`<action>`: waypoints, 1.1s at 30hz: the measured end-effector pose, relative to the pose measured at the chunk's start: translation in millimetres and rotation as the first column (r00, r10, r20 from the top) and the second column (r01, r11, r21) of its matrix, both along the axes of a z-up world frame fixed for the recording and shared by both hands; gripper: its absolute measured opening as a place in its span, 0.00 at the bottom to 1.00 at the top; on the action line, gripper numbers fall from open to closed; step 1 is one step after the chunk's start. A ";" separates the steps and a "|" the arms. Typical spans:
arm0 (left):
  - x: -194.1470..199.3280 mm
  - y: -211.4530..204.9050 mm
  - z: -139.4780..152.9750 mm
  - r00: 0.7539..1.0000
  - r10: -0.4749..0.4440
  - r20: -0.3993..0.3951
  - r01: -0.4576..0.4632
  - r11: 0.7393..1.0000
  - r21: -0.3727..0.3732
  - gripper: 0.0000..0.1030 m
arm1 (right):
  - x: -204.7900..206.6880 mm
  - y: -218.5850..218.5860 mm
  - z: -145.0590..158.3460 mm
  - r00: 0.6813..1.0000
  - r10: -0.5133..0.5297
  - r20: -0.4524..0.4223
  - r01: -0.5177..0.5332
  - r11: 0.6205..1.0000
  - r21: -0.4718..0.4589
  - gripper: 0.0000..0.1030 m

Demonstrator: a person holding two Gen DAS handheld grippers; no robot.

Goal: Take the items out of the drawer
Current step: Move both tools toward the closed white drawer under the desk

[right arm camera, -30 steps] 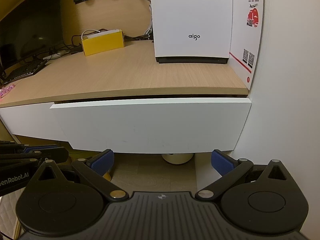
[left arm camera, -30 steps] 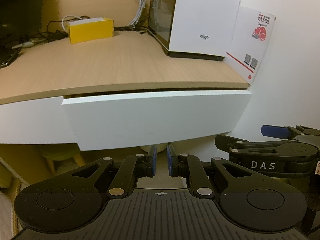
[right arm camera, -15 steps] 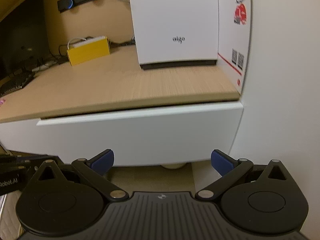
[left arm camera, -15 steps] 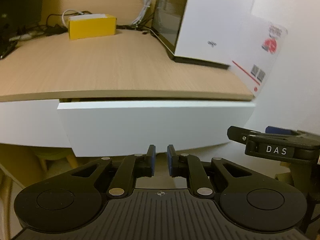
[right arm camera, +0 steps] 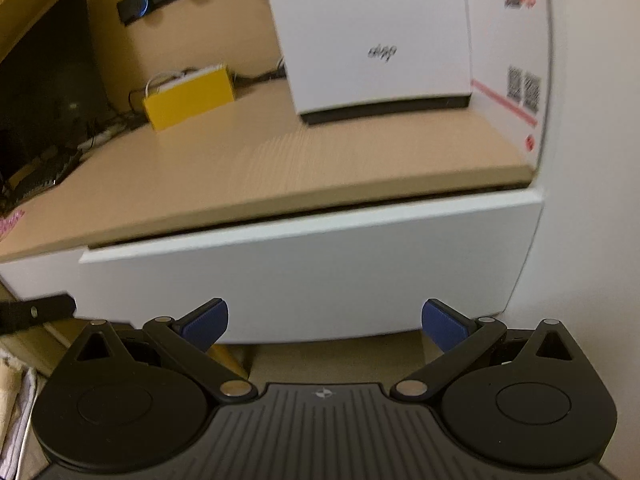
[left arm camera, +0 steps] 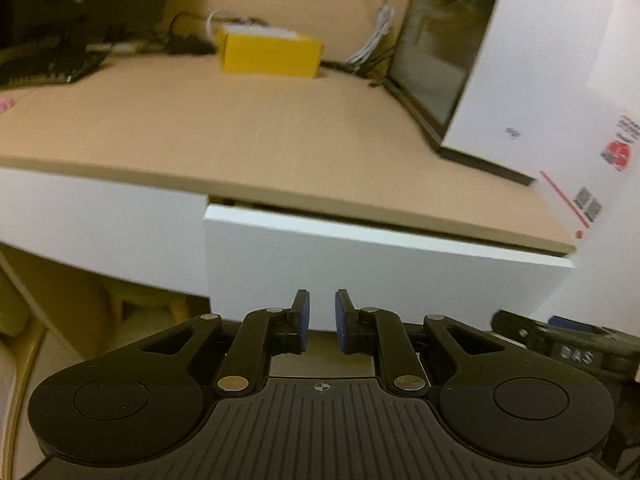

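A white drawer front (left arm camera: 380,276) hangs under the wooden desk top (left arm camera: 240,136) and stands out a crack, with a dark slit above it. What is inside is hidden. My left gripper (left arm camera: 322,304) sits low in front of the drawer's lower edge, its blue pads a narrow gap apart with nothing between them. In the right wrist view the same drawer front (right arm camera: 312,276) fills the middle. My right gripper (right arm camera: 324,316) is wide open and empty just below it. Each gripper shows at the edge of the other's view.
On the desk stand a white computer case (right arm camera: 372,36), a yellow box (left arm camera: 270,56) with cables, and a keyboard (left arm camera: 44,68) at the left. A printed card (right arm camera: 516,60) leans on the white wall at the right. A fixed white panel (left arm camera: 100,224) adjoins the drawer's left.
Both grippers have come closer to the drawer front, which now looks larger. The left view has rolled, so the desk tilts. The jaws look the same as before.
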State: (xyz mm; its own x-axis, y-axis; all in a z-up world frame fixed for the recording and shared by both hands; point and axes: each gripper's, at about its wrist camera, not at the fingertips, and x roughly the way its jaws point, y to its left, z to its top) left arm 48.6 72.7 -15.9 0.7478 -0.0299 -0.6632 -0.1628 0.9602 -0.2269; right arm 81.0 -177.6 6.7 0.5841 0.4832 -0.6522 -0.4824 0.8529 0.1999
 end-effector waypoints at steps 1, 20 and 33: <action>3.4 3.7 -2.2 1.000 0.005 -0.009 -0.005 1.000 -0.004 0.15 | -0.5 1.1 -1.2 1.000 0.006 0.000 -0.006 1.000 -0.006 1.00; 61.7 44.9 14.9 0.997 -0.075 0.032 0.073 0.996 0.044 0.15 | 33.9 23.9 16.4 0.989 -0.097 0.116 0.108 0.990 -0.088 1.00; 81.6 97.4 11.0 0.999 -0.050 0.007 0.049 0.998 0.027 0.15 | 37.9 85.4 15.6 0.988 -0.088 0.130 0.102 0.989 -0.105 1.00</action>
